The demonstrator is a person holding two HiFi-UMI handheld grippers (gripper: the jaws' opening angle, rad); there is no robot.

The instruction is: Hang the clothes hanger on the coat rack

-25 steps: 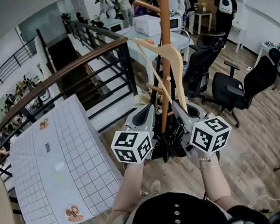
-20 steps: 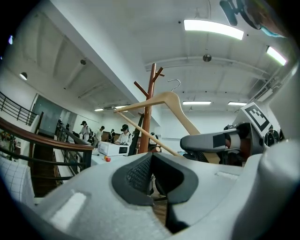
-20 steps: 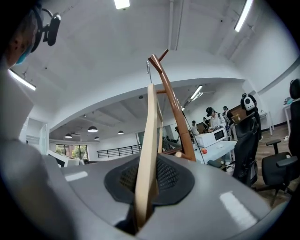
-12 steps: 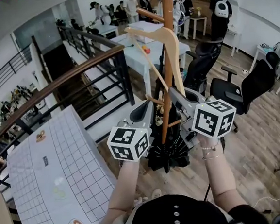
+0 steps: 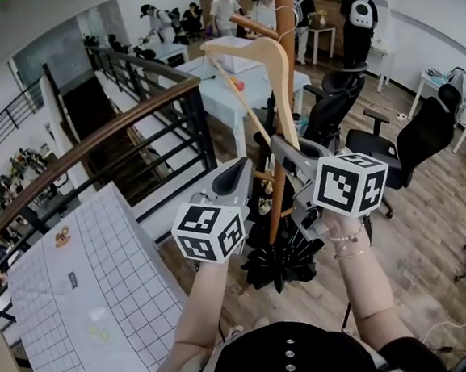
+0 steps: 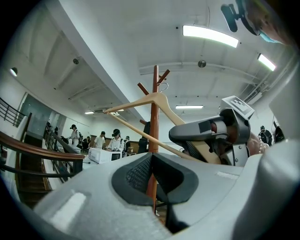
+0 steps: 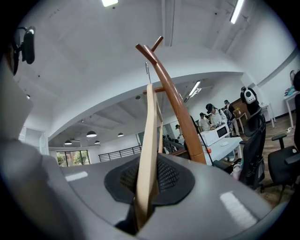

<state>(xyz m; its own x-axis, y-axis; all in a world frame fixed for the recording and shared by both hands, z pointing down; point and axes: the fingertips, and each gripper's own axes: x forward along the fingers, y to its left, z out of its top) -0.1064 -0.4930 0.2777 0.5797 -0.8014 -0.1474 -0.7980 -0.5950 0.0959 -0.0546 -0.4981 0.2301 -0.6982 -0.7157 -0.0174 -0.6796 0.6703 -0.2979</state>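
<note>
the right gripper (image 7: pixel 146 194) has its jaws pinched on one arm end of the clothes hanger (image 7: pixel 150 136), so its hook stands above them near the coat rack (image 7: pixel 174 101) pegs, not yet hung; the left gripper (image 6: pixel 152 183), jaws barely parted, holds nothing.

Hanger raised.
Pale wooden clothes hanger (image 5: pixel 253 46), right gripper (image 5: pixel 288 145) and left gripper (image 5: pixel 242 172) sit higher in frame than before.

Overhead, strip lights (image 6: pixel 210 36) are glowing; black office chairs (image 5: pixel 427 136) are standing on the wooden floor (image 5: pixel 440 236) beside a railed stairwell (image 5: pixel 114 128).
</note>
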